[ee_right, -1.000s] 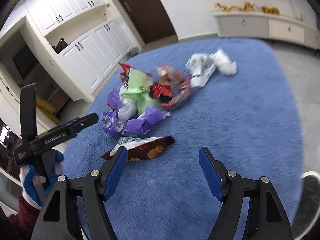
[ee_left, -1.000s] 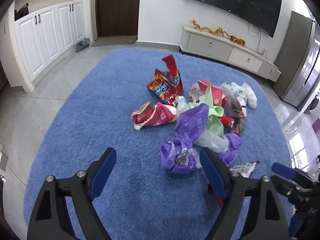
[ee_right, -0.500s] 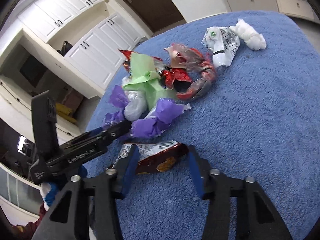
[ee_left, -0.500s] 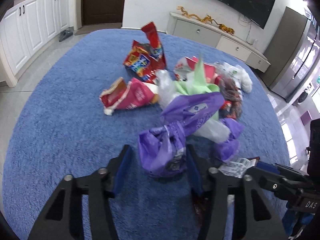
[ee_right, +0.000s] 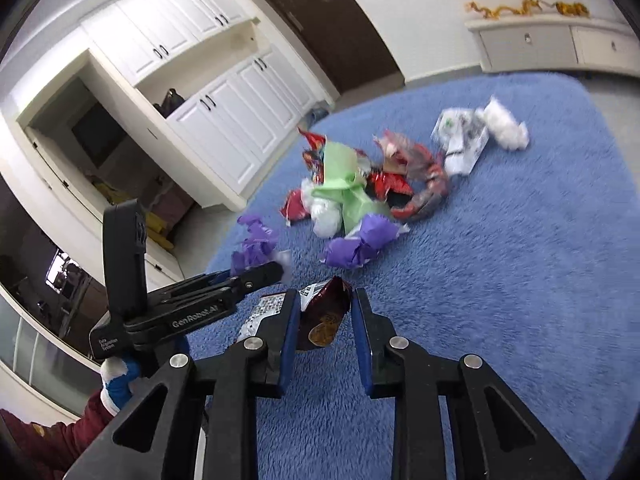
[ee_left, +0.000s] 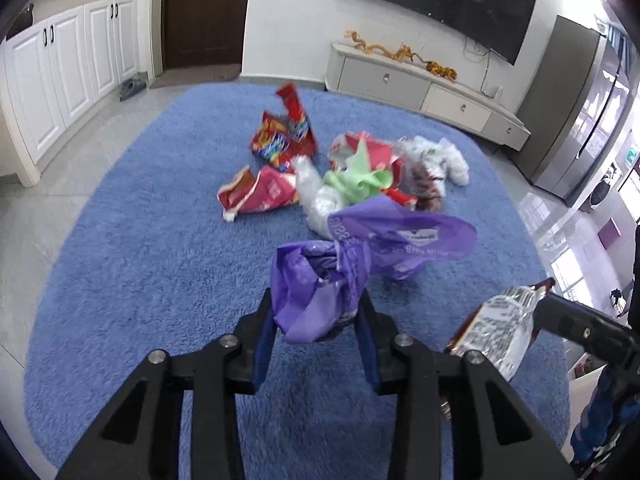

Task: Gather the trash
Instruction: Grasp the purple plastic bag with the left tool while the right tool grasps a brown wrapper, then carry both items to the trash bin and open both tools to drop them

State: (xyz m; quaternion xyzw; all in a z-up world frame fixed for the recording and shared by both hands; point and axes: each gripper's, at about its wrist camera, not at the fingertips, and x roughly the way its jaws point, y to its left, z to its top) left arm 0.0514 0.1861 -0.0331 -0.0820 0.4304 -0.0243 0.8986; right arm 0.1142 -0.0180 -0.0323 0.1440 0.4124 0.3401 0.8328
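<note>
Left gripper [ee_left: 316,316], jaws just closed, clamps a crumpled purple plastic bag [ee_left: 320,292]. Right gripper [ee_right: 324,320], jaws likewise just closed, clamps a dark brown snack wrapper [ee_right: 326,320]. Both pieces, on the blue rug [ee_left: 140,240] a second ago, now appear lifted. The remaining wrapper pile [ee_left: 344,172] lies beyond, so collection has only begun.

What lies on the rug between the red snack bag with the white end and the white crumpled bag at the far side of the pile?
In the left wrist view, between the red snack bag and the white crumpled bag lie a clear plastic bag and a green bag.
</note>
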